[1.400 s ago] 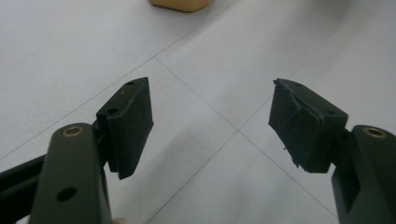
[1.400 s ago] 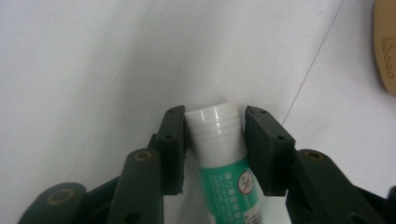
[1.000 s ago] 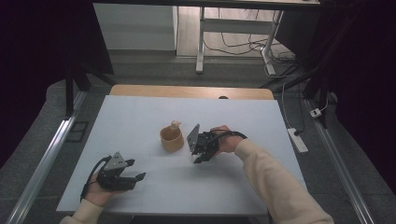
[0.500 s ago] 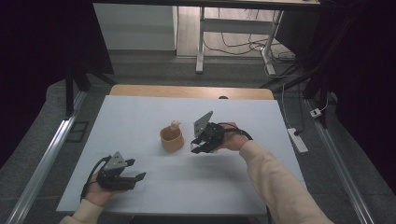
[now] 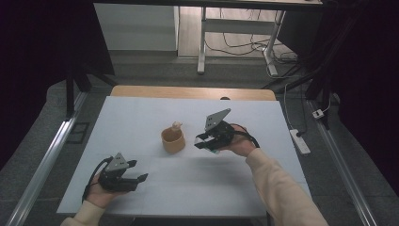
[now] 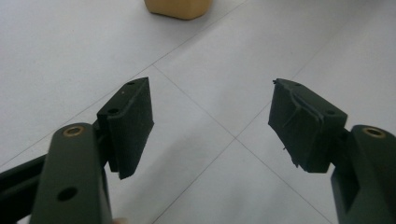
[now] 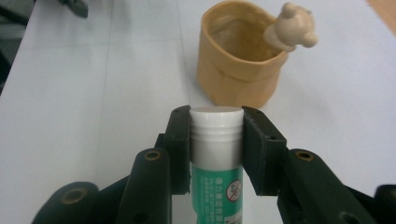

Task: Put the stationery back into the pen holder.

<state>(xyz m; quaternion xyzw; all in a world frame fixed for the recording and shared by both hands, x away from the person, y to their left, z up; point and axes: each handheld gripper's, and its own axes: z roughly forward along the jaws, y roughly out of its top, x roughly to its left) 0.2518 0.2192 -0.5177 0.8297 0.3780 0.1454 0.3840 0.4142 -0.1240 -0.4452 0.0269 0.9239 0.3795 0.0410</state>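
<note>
We're working at the white table [image 5: 141,117], where the tan cup [image 5: 172,140] with its little bear sits mid-table. Our right gripper [image 7: 215,135] is clamping a green-and-white tube [image 7: 216,158] just beside the cup, so we're guessing it's going in next. Our left gripper [image 6: 210,121] is resting wide apart, holding nothing. The tube's lower end is cut off and its label's too small to read.

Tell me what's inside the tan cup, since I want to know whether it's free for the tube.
The cup looks empty as far as its inner wall shows; a small bear figure sits on its rim. The near wall hides its bottom. The right gripper holds the tube short of it.
</note>
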